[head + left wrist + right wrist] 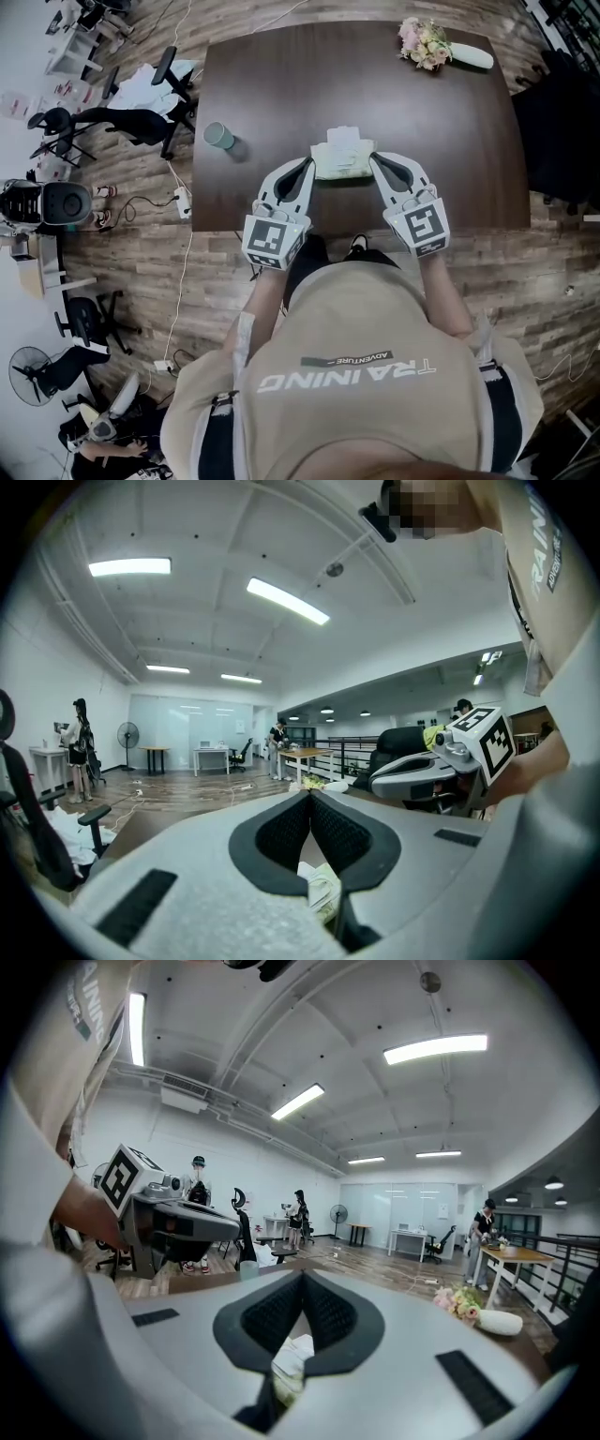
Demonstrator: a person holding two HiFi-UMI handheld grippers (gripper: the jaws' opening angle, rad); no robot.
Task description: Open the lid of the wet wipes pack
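Two grippers, held over the near edge of the table [469, 141], marker cubes above that edge.
- Left gripper [311, 166]: jaws clenched, tips meeting, at the left side of the wet wipes pack [342, 157]; whether they touch it cannot be told.
- Right gripper [373, 162]: jaws clenched, tips meeting, at the pack's right side, contact likewise unclear.
- Wet wipes pack: flat on the table, midway along its width and near the front edge, between the two sets of tips. It shows pale below the closed jaws in both gripper views.
- Open room: bare dark tabletop beyond the pack and to either side of it.
- Cup [219, 136]: upright near the table's left edge, well apart from the pack, farther in than the left gripper.
- Flowers [422, 42] and white vase [472, 57]: lying near the far right corner.
- Office chair [131, 120]: on the wooden floor, just beside the table's left edge.
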